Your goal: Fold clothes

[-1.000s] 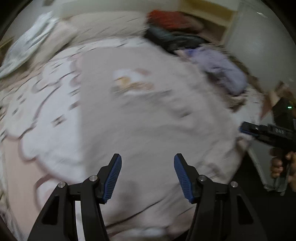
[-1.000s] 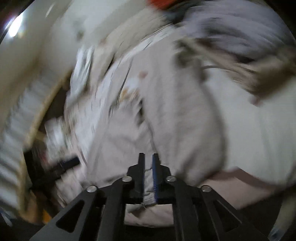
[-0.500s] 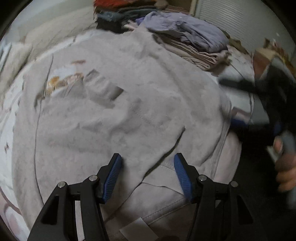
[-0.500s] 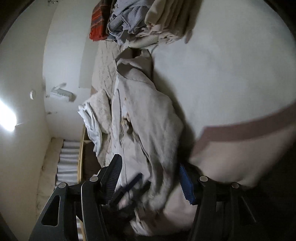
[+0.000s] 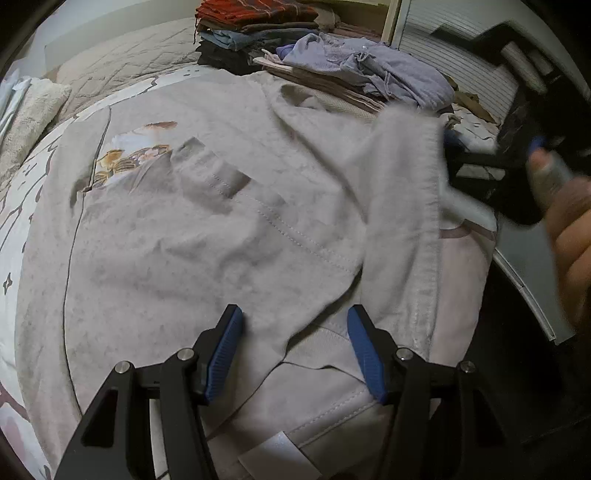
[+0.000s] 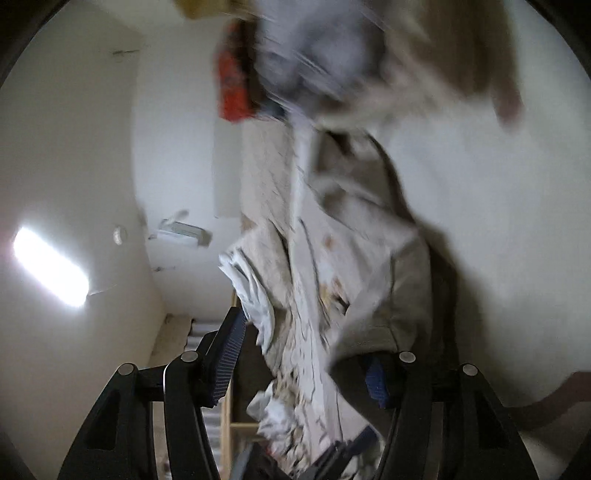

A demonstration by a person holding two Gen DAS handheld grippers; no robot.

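On the bed, a grey shirt lies spread flat, collar end toward the folded clothes pile at the far side. The left gripper points steeply down over the shirt's near hem, jaws wide apart, nothing between the blue pads, tips just above the cloth. To the shirt's right a sleeve stands lifted and blurred beside the right gripper, which a hand holds out at the bed's edge. In the right wrist view that gripper looks roughly level along the shirt, rolled sideways; jaws stand apart and grip no cloth. A second ago the right jaws were pinched shut on fabric; now they're released. The left gripper sits lower and nearer the hem than before.
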